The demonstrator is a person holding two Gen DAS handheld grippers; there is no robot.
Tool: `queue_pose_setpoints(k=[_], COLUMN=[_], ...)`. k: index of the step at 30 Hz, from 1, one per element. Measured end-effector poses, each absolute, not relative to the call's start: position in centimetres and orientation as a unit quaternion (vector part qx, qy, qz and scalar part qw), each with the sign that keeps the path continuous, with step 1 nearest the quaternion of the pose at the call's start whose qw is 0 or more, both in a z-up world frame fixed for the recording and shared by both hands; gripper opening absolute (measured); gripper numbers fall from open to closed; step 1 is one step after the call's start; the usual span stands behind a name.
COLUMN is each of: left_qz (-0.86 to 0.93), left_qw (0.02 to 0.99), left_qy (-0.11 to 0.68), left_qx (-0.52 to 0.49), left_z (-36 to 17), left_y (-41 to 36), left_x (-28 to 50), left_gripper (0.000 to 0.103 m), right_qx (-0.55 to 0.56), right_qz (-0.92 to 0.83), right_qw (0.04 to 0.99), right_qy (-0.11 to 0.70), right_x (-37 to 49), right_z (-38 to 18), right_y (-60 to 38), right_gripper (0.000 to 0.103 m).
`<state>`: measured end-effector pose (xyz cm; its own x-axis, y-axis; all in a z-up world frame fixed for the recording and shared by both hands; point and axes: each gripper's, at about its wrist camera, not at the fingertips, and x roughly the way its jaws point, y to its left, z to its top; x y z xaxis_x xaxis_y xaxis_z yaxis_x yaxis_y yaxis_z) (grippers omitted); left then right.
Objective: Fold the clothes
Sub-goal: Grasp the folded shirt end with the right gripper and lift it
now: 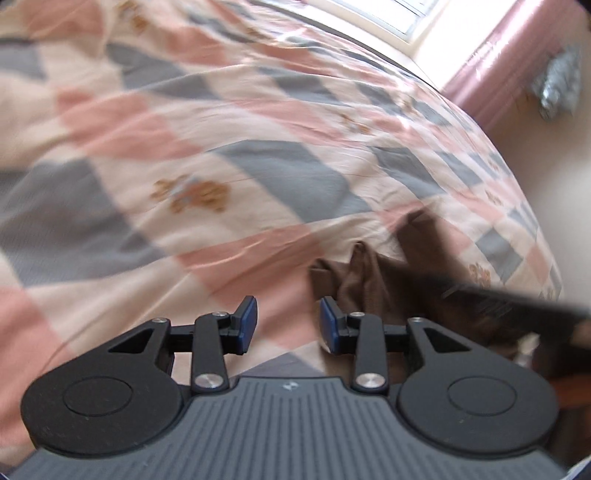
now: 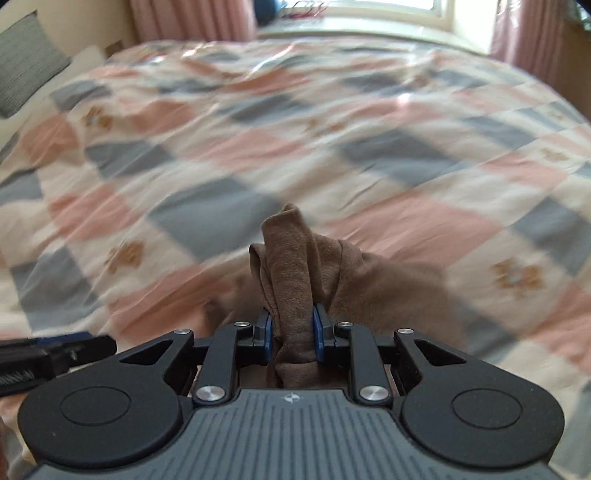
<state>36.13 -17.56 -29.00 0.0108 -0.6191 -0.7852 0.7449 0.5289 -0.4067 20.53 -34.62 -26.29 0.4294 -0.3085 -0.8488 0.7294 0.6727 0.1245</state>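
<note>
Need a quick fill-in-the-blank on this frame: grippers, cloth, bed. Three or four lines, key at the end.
1. The right gripper is shut on a ____ cloth.
2. The left gripper holds ____ between its pads.
3. The bedspread is checked in pink, cream and ____.
4. The curtains by the window are ____.

Missing words: brown; nothing; grey; pink
</note>
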Motion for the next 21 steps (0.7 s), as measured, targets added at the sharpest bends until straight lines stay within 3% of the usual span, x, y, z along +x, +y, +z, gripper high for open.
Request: queue_pose_setpoints(k=[3, 5, 7, 13, 21], left_qz=[-0.482, -0.492, -0.505, -0.539, -0.513], left_qw=[0.687, 0.664, 0.637, 0.573, 0.553], left_qy=[0.544, 0.562, 0.578, 0.609, 0.650], left_qx=[0.008, -0.031, -0.067, -0.102, -0.093], left_z=[-29.7, -30.1, -30.3, -31.1, -34.8], left_y=[-16.7, -17.1, -17.9, -22.1, -24.2], left_x=[37.2, 37.4, 37.3, 34.0, 31.6], left_gripper=[0.032, 0.032, 0.032, 0.032, 0.032], right_qx=[0.312, 0.355, 0.384, 0.477, 0.517], right_qz=[-0.275, -0.228, -0.184, -0.163, -0.251], right_qw=[0.798, 0.810, 0.819, 0.821, 0.778], right_qy=[0.435, 0.407, 0.384, 0.268, 0.254], right_x=[21.6, 20.5, 18.9, 10.2, 2.7], right_z=[-30.2, -30.5, -29.8, -26.7, -29.1], right_y=[-34.3, -35.2, -36.4, -40.3, -43.2], right_gripper=[0.046, 0.074, 0.081, 0.081, 0.081])
